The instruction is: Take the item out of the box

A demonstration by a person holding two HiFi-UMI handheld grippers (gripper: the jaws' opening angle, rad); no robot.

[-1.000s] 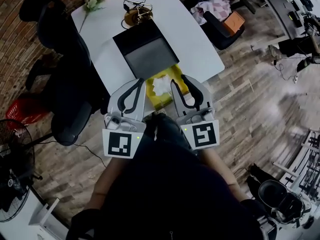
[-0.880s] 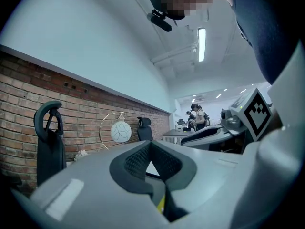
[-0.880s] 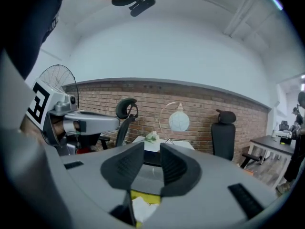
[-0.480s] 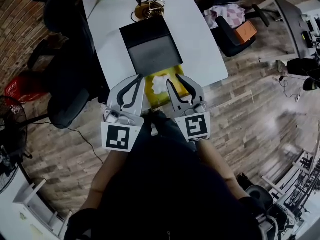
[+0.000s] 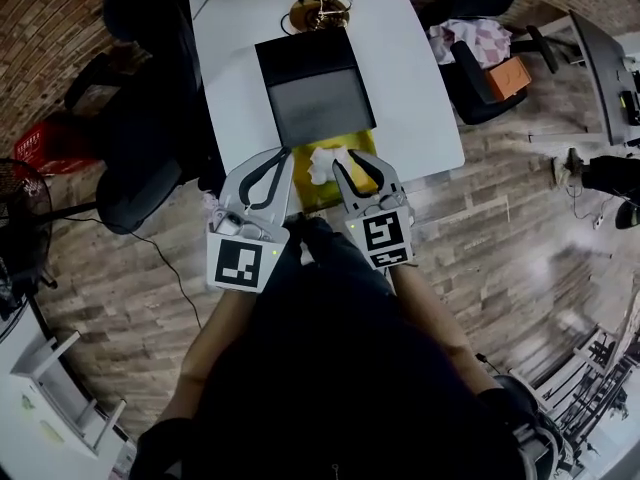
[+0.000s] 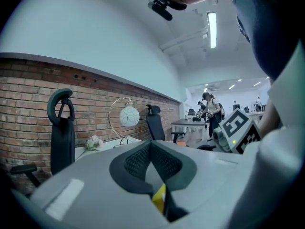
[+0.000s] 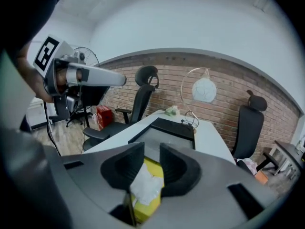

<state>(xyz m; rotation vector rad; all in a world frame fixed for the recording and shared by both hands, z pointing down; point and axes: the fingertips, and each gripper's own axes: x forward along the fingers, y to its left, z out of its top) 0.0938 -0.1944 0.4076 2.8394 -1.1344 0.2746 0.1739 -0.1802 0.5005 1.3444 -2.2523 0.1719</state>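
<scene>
Yellow box (image 7: 153,169), white tissue (image 7: 147,188), black-and-grey case (image 5: 320,106), white table (image 5: 420,98)

Location type: office. I work above a white table (image 5: 415,88) that stands on a wood-plank floor (image 5: 500,228) against a brick wall (image 7: 224,97).

Identifying features:
- Black swivel chairs (image 5: 145,193) with headrests and armrests stand on both sides of the table.
- A second desk (image 5: 598,63), carrying equipment I cannot make out, stands at the right across the floor.
- A standing fan (image 5: 18,268) is placed near the left edge of the floor.
- In the left gripper view, the room opens into a larger shared space. It holds further desks (image 6: 187,123), a standing person (image 6: 213,109) and long ceiling strip lights (image 6: 211,30).
</scene>
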